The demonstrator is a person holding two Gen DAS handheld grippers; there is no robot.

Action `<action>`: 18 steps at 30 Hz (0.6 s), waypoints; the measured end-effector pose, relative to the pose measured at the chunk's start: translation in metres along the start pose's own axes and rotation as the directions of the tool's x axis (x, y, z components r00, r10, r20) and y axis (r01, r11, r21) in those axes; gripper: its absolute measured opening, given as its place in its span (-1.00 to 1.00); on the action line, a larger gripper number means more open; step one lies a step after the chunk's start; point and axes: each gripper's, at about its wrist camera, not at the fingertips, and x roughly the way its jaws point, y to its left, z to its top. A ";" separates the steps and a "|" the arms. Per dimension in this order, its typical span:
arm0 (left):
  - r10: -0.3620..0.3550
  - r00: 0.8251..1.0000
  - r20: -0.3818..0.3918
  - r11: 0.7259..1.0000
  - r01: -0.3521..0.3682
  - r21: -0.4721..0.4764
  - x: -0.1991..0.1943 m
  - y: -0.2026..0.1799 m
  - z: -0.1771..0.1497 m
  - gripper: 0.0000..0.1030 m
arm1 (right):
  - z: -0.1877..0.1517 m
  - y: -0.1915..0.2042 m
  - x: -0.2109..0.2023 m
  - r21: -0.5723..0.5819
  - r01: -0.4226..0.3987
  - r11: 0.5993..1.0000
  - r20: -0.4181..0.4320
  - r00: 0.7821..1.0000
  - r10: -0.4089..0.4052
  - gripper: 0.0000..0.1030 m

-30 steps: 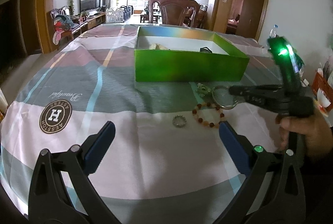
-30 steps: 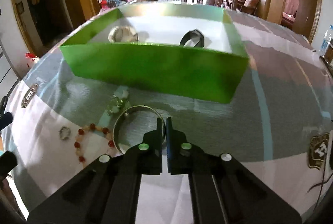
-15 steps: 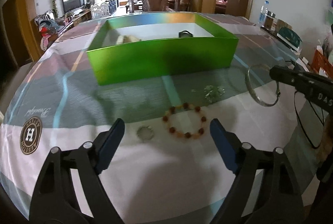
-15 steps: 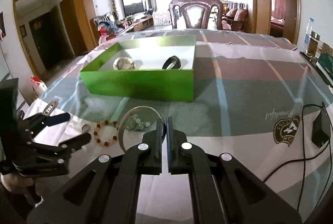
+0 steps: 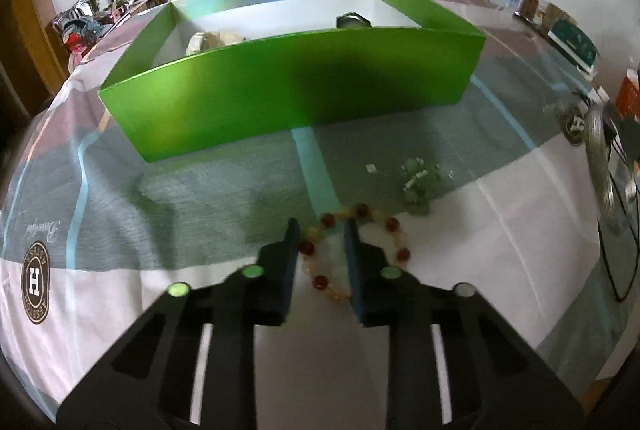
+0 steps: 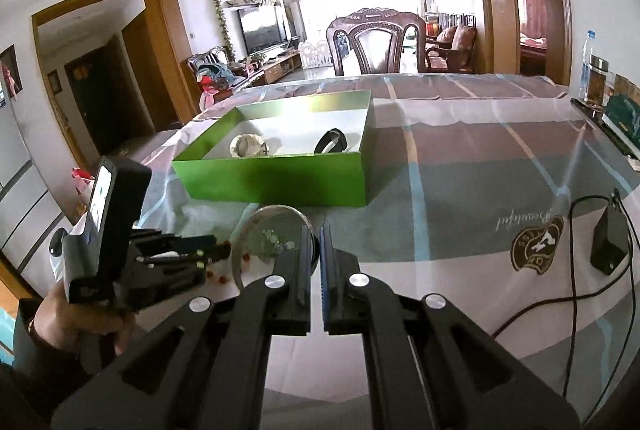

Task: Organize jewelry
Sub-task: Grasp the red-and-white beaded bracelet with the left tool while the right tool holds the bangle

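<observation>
At my dining table, the green box (image 6: 276, 186) is the landmark. Inside it already lie a pale coiled piece (image 6: 249, 145) toward its left and a dark band (image 6: 331, 142) toward its right; that much of the sorting looks done. In front of the box, on the tablecloth (image 5: 120, 222), my left gripper (image 5: 320, 230) has just been closing, its jaws now narrow around one side of the red-and-amber bead bracelet (image 5: 360, 254), whose beads sit between the blue pads; whether they pinch it yet I cannot tell. Just right of the bracelet, still before the box, a small greenish heap of jewelry (image 5: 420, 186) waits on the cloth. Further right, my right gripper (image 6: 316, 242) is clamped on the rim of a silver bangle (image 6: 256, 230), held up off the table, short of the box. By my reckoning the bangle, bracelet and heap are left to put in.
</observation>
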 end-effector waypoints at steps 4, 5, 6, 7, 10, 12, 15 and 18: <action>-0.030 1.000 0.005 1.000 0.030 0.003 -0.002 0.003 -0.002 -0.85 | -0.003 0.002 -0.001 0.000 -0.008 1.000 -0.002 1.000 0.008 -0.91; -0.039 0.999 0.032 0.999 0.039 -0.008 -0.008 0.005 -0.003 -0.85 | -0.003 0.002 -0.002 0.001 -0.012 1.000 0.002 1.000 0.012 -0.90; -0.039 0.997 0.070 0.999 0.041 -0.025 -0.019 0.009 -0.004 -0.85 | -0.002 0.003 -0.004 0.002 -0.016 1.000 0.009 1.000 0.016 -0.91; -0.045 0.995 0.093 0.999 0.047 -0.025 -0.027 0.009 -0.006 -0.85 | -0.002 0.004 -0.007 0.004 -0.022 1.000 0.022 1.000 0.022 -0.91; -0.085 0.975 0.204 0.993 0.100 -0.062 -0.069 0.019 -0.014 -0.85 | 0.001 0.009 -0.011 -0.003 -0.032 0.999 0.038 0.999 0.033 -0.91; -0.100 0.960 0.260 0.991 0.120 -0.060 -0.098 0.025 -0.019 -0.85 | 0.002 0.013 -0.014 -0.008 -0.040 0.999 0.053 0.998 0.040 -0.91; -0.101 0.947 0.306 0.990 0.126 -0.064 -0.126 0.031 -0.025 -0.85 | 0.004 0.020 -0.016 -0.023 -0.049 0.999 0.059 0.997 0.051 -0.91; -0.100 0.936 0.337 0.990 0.127 -0.060 -0.148 0.036 -0.035 -0.85 | 0.005 0.020 -0.021 -0.031 -0.037 0.999 0.059 0.997 0.039 -0.91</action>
